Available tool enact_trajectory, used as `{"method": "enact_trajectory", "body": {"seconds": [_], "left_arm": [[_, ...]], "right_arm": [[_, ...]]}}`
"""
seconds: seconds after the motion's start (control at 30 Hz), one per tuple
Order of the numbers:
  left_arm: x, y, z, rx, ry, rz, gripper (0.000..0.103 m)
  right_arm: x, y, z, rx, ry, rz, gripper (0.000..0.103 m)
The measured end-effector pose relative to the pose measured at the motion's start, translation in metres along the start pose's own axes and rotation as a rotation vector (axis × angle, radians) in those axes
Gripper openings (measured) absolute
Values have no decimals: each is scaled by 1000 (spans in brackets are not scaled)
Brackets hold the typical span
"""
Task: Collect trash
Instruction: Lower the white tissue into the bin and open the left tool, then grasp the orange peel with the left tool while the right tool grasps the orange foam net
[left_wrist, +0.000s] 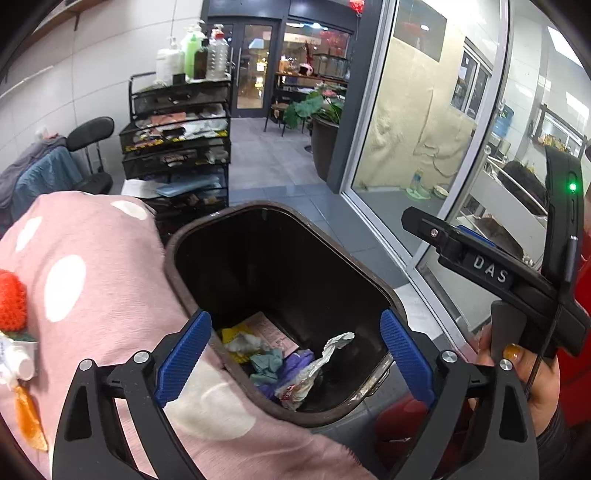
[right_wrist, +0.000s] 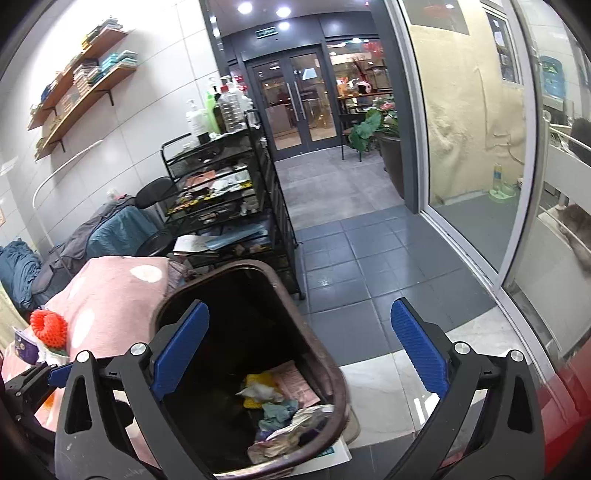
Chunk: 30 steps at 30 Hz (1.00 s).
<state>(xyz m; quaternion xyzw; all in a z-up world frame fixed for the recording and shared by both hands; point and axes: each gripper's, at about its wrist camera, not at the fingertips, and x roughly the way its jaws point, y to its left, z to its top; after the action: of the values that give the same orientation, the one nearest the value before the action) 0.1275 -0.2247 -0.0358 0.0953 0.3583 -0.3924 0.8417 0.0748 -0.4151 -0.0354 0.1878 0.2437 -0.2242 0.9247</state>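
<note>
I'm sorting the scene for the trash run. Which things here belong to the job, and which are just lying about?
Part of the job:
- trash bin, open
- crumpled wrappers and paper in its bottom
- left gripper, open over the bin
- right gripper, open

Just lying about:
- pink dotted blanket
- black wire cart with bottles
- potted plant
- wall shelves

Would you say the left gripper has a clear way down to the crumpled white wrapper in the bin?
Probably yes: the left gripper hangs open over the bin, whose mouth is uncovered, and the crumpled white wrapper lies on top of the other trash.
</note>
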Motion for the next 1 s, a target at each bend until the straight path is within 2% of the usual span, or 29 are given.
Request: {"method": "enact_trajectory", "body": {"seconds": [0.17,0.4,0.47,0.67,0.8,0.87,1.0], "left_arm": [[-28,14,-7,-10,-65,64,95],[-70,56,-35,-71,-108,214,97],[-79,73,-45,-109,-93,268,97],[-102,136,-75,-281,-38,350,97],[-110,169,-88,-336,11,406,96],[-109,185,-91,-367,37,393,91],[-102,207,-92,-385,96,354,82]], "right_arm": [[-2,25,9,-32,17,84,97],[7,82,9,-97,90,260,97],[10,104,6,-126,118,321,97],[18,169,-4,-230,207,481,97],[23,208,-12,-275,270,579,97],[28,227,-15,-282,309,636,97],[30,256,-23,-307,342,674,97]]}}
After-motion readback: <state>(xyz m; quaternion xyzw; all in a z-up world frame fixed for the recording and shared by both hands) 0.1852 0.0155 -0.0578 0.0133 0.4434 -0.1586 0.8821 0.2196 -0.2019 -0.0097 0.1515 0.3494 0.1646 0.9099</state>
